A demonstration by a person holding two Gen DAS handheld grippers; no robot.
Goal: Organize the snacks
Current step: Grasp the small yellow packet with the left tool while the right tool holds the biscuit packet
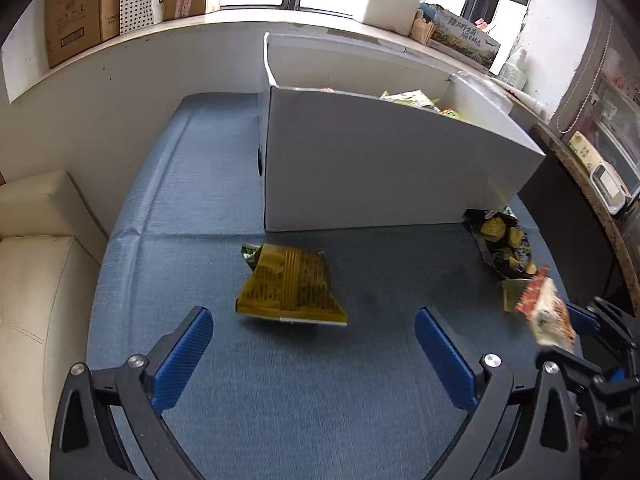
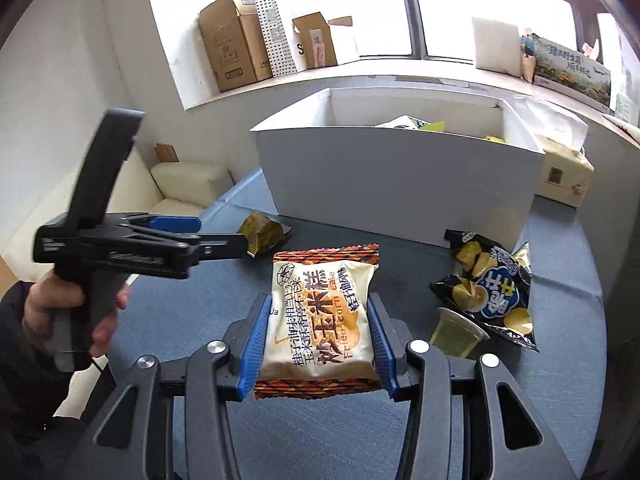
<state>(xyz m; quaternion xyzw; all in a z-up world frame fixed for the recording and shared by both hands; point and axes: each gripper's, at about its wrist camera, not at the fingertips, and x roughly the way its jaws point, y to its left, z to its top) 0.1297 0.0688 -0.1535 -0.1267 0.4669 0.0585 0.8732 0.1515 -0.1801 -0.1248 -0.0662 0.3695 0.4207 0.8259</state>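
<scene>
Table (image 1: 280,400): covered with a blue cloth; carries the box and all the loose snacks.
White box (image 1: 380,168): open-topped, stands at the far side of the table; several snack packets show above its rim.
Left gripper (image 1: 314,344): blue-padded jaws spread wide with nothing between them, hovering above the cloth just short of the yellow-green packet; seen from the side in the right wrist view (image 2: 224,246), gripped by the person's hand (image 2: 76,312).
Right gripper (image 2: 318,344): jaws closed on the sides of the corn cake packet, lifted clear of the cloth.
Corn cake packet (image 2: 320,320): cream with orange zigzag ends, clamped between the right pads.
Black chip bag (image 2: 492,284): lies on the cloth right of the held packet, near the box's front wall.
Yellow-green packet (image 1: 290,286): crumpled, on the cloth in front of the box.
Jelly cup (image 2: 458,334): on the cloth, touching the black bag's near edge.
</scene>
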